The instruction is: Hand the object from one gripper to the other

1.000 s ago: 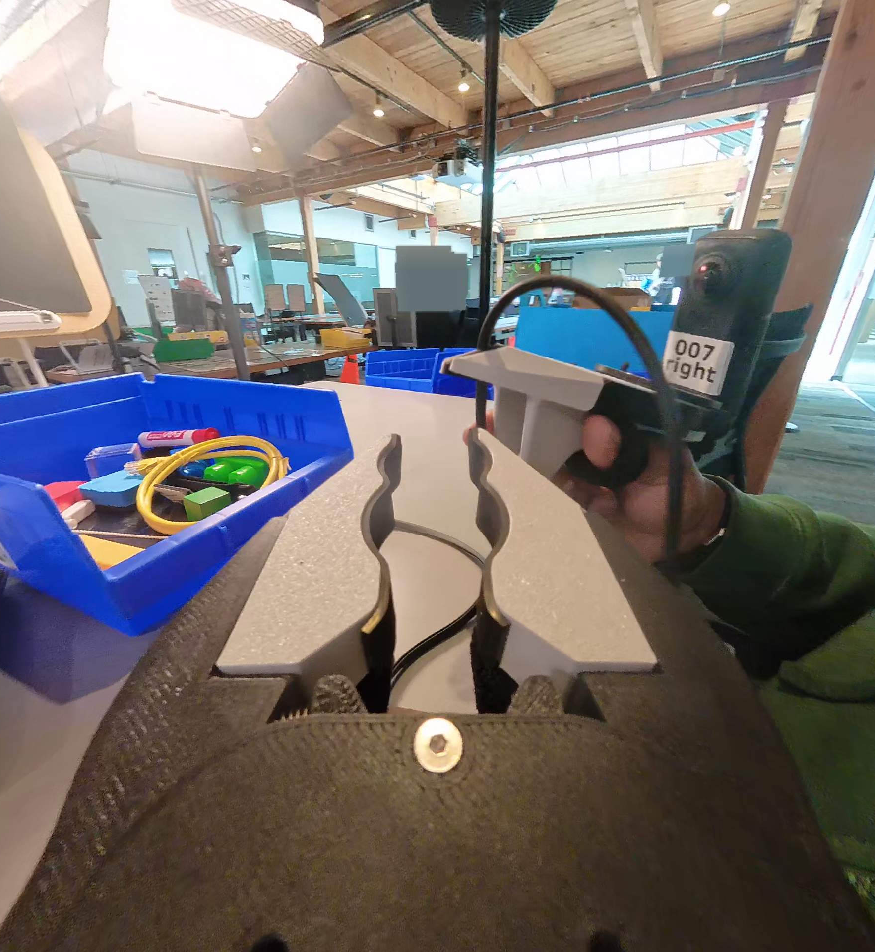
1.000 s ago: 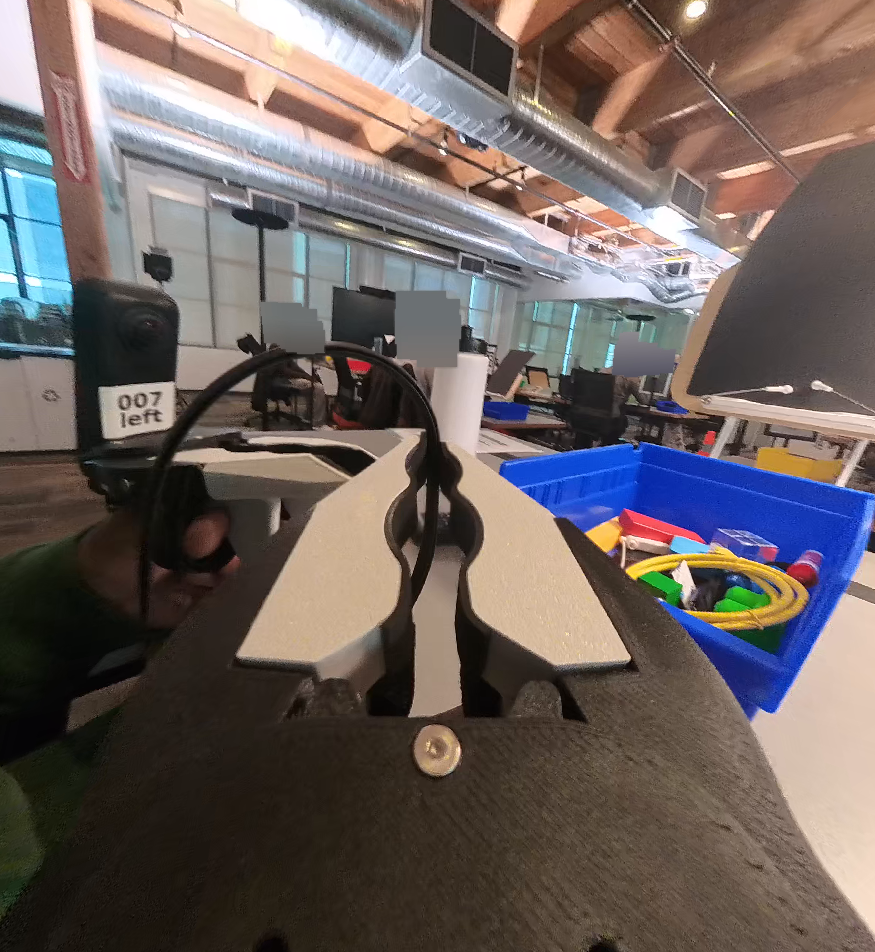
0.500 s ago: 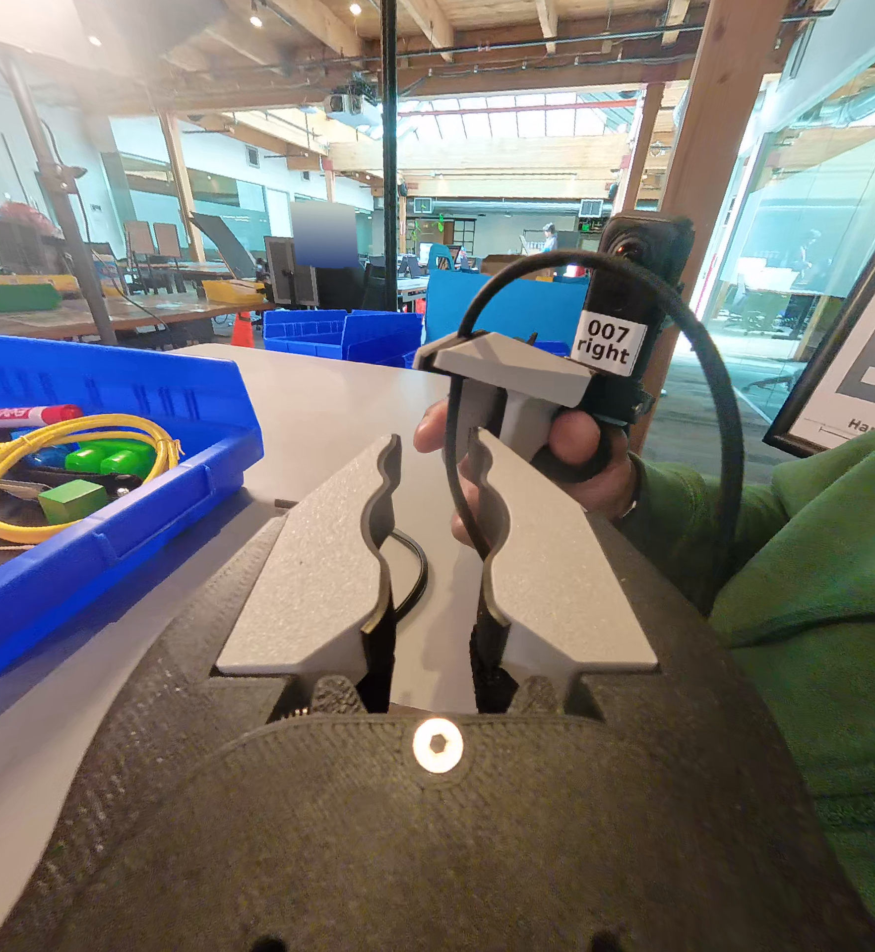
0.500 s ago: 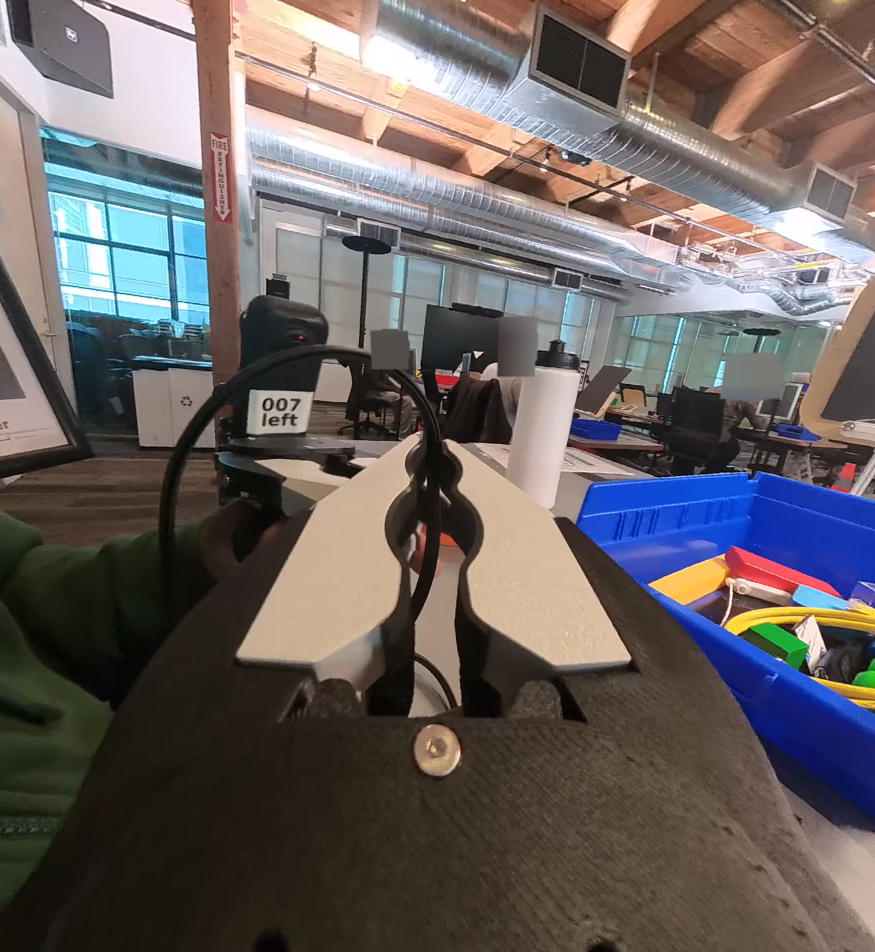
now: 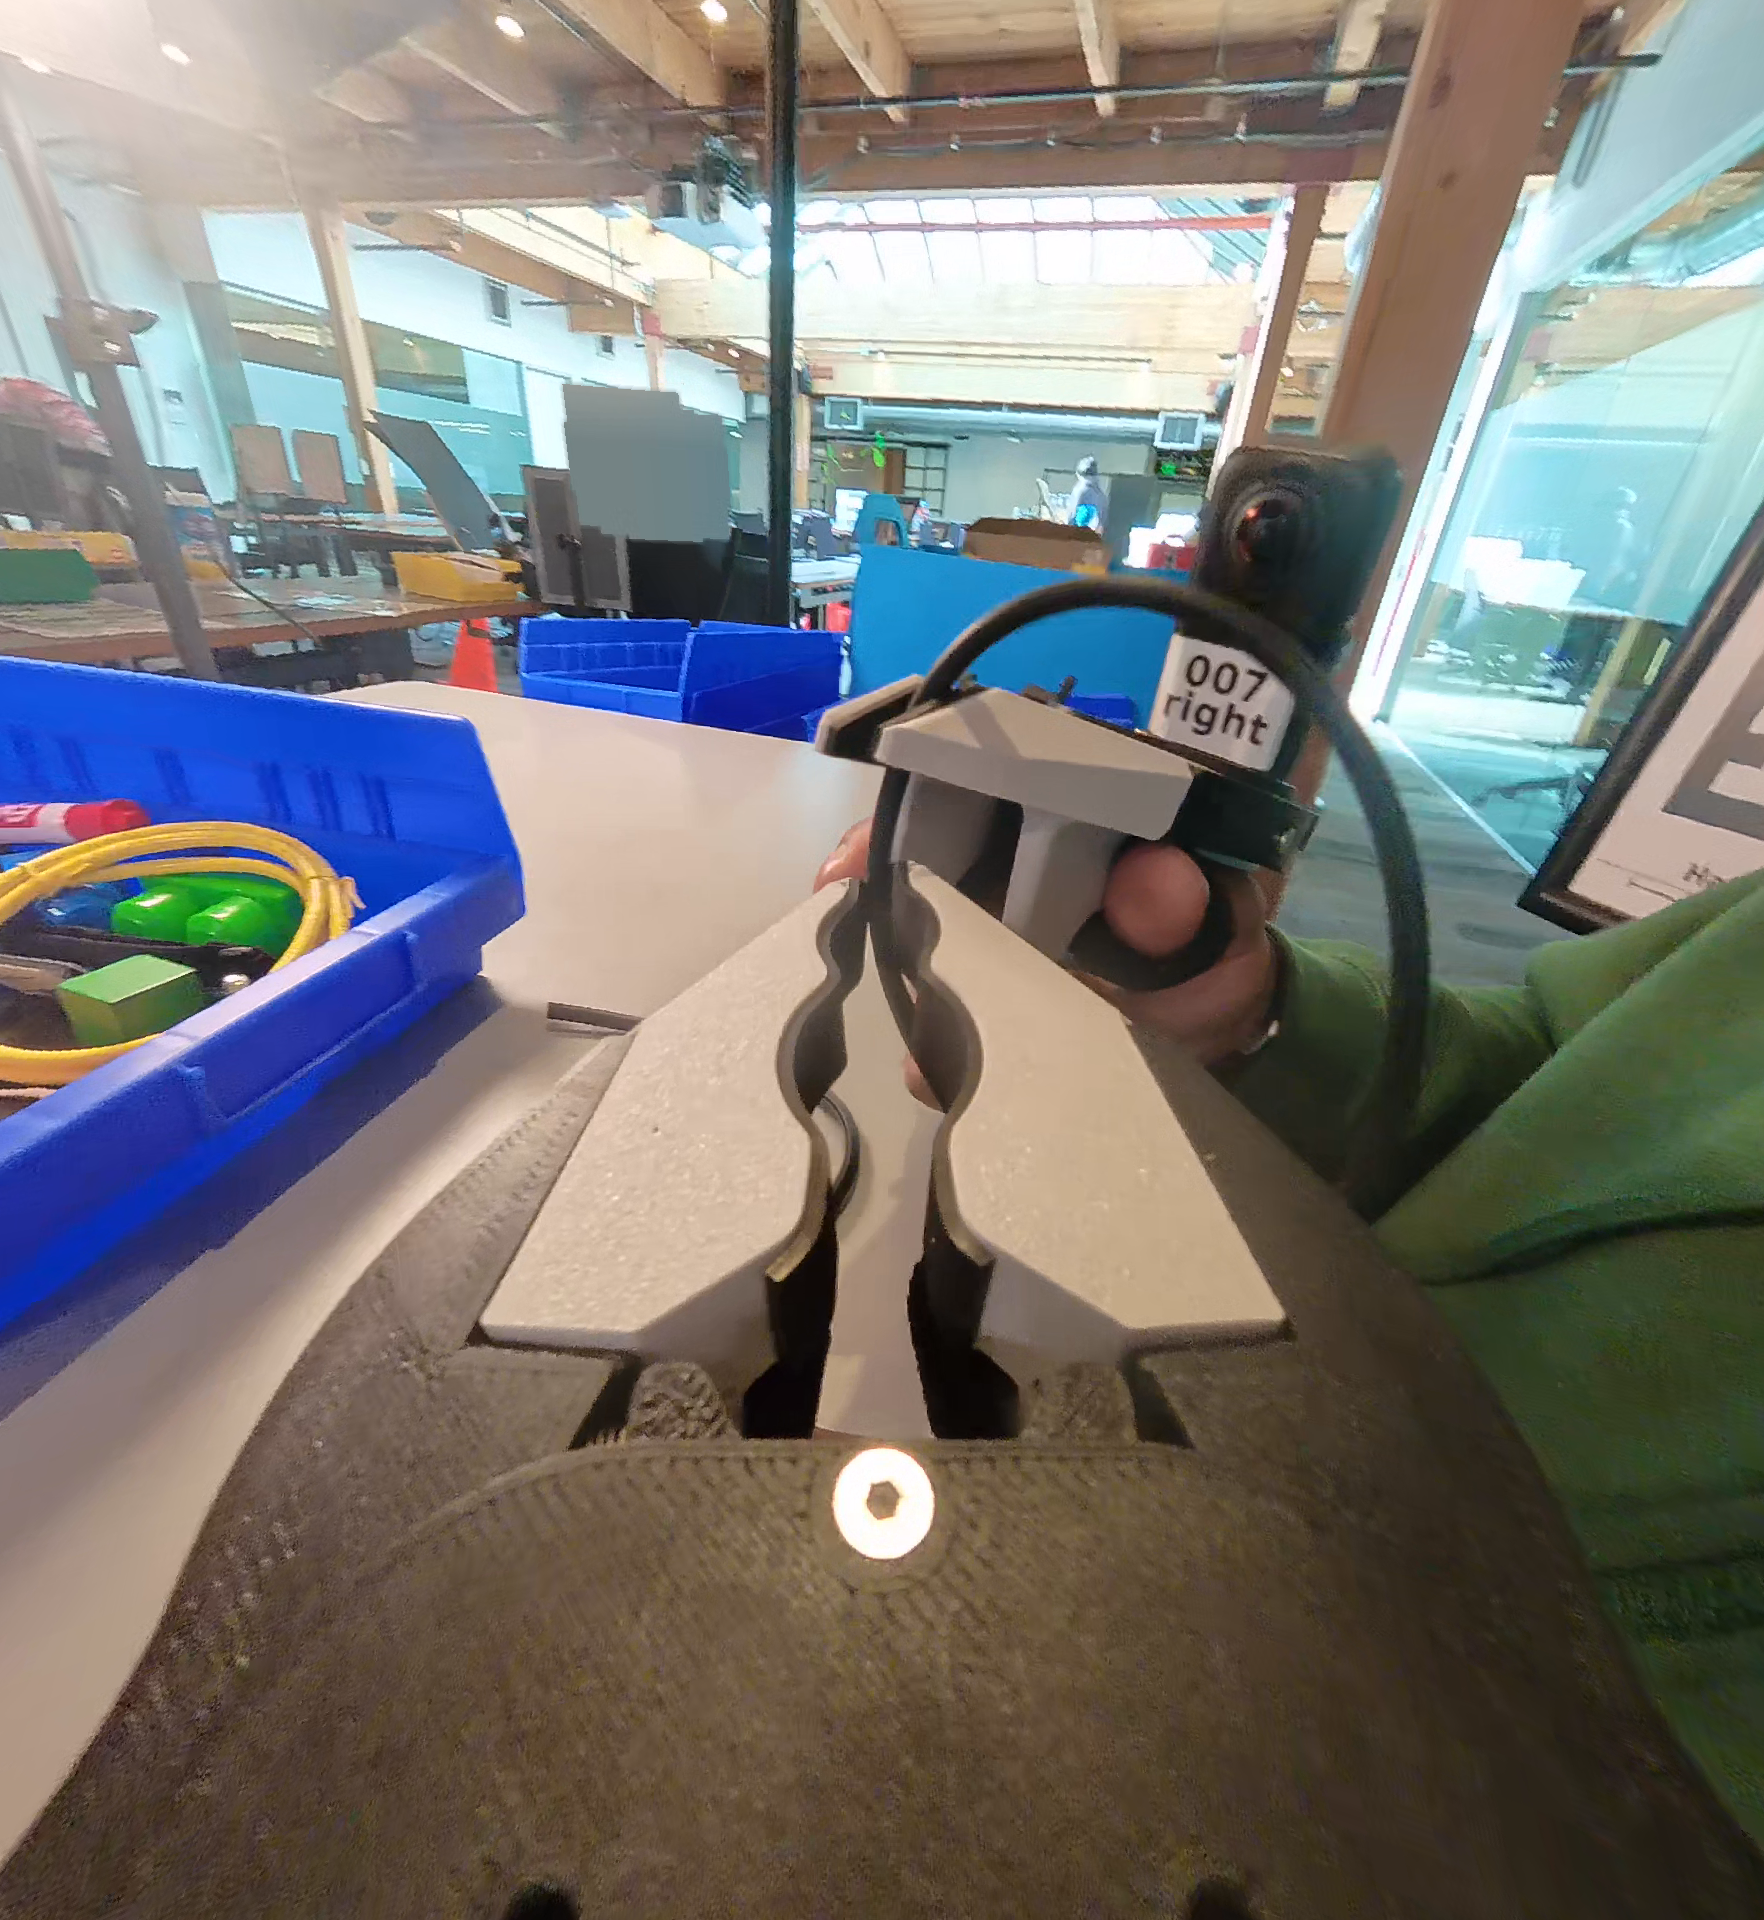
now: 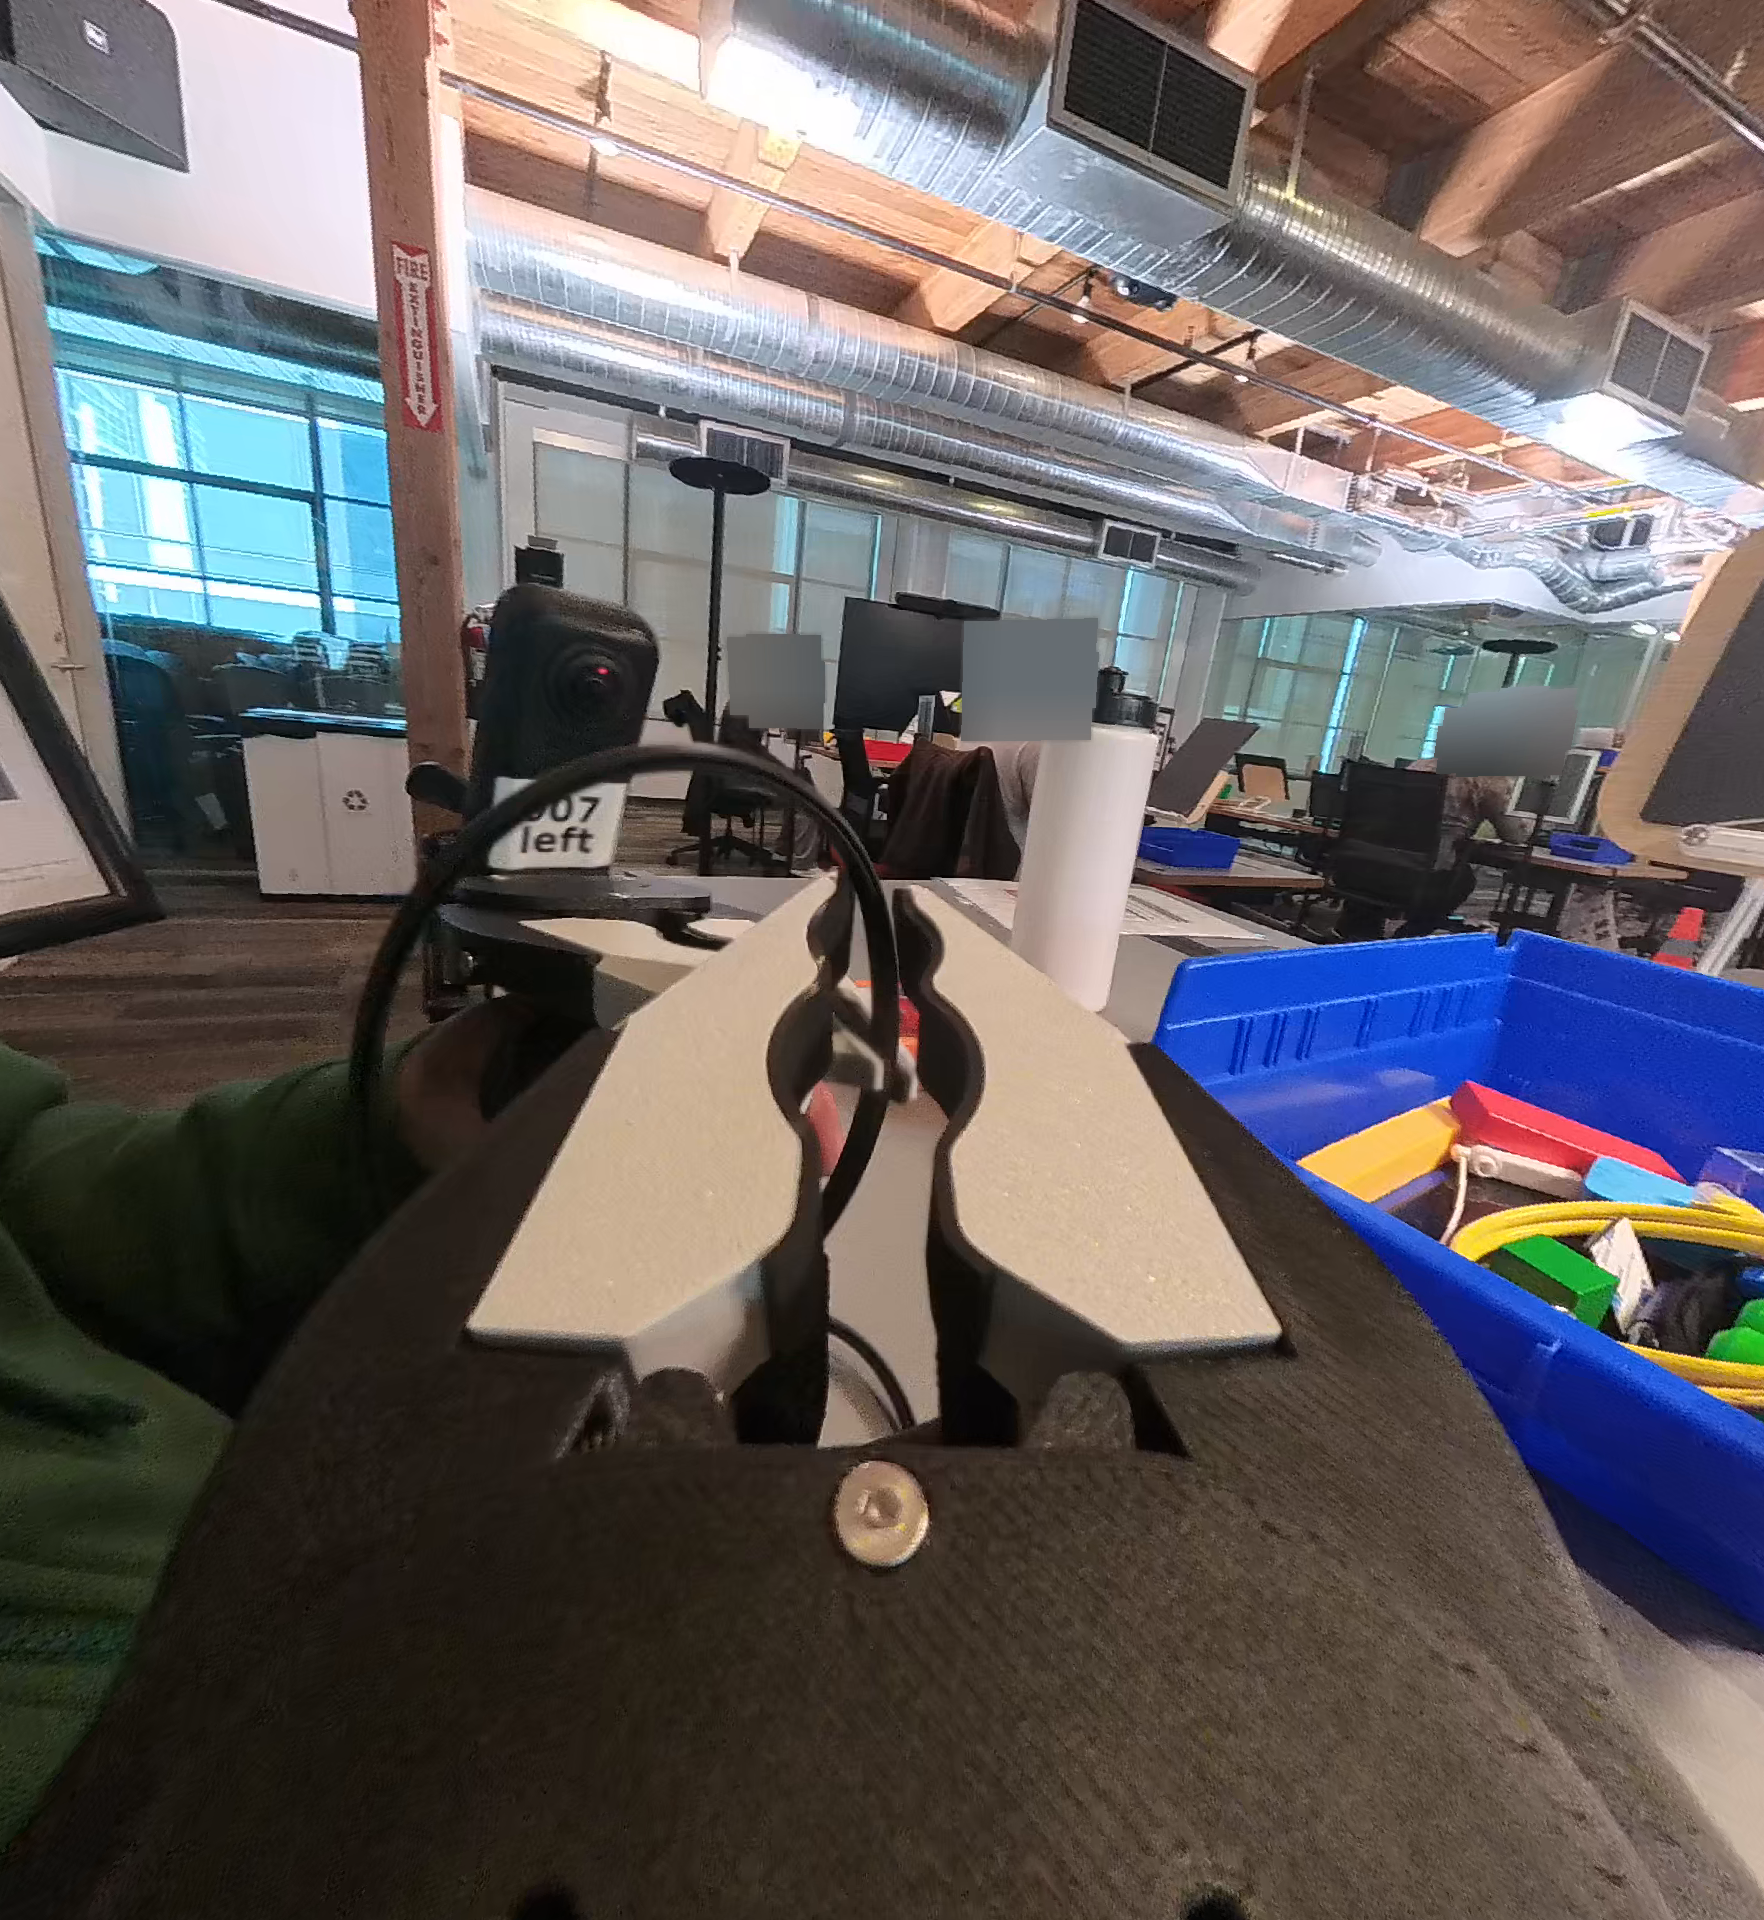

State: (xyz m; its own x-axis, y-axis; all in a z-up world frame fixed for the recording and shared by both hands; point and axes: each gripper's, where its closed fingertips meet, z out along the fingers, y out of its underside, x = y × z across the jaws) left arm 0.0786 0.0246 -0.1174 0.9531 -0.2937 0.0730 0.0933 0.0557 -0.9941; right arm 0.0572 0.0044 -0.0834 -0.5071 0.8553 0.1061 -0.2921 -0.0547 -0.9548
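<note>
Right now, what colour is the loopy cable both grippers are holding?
Black. The cable shows best in the left wrist view.

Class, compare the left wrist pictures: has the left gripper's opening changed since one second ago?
Yes. The left gripper has closed: its fingers now pinch the black cable at their tips, above the grey table.

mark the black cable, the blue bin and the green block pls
black cable (image 5: 1403, 914), left wrist view, on the loop's right arc
blue bin (image 5: 234, 1060), left wrist view, on its front wall
green block (image 5: 135, 1000), left wrist view, on its top face
</note>
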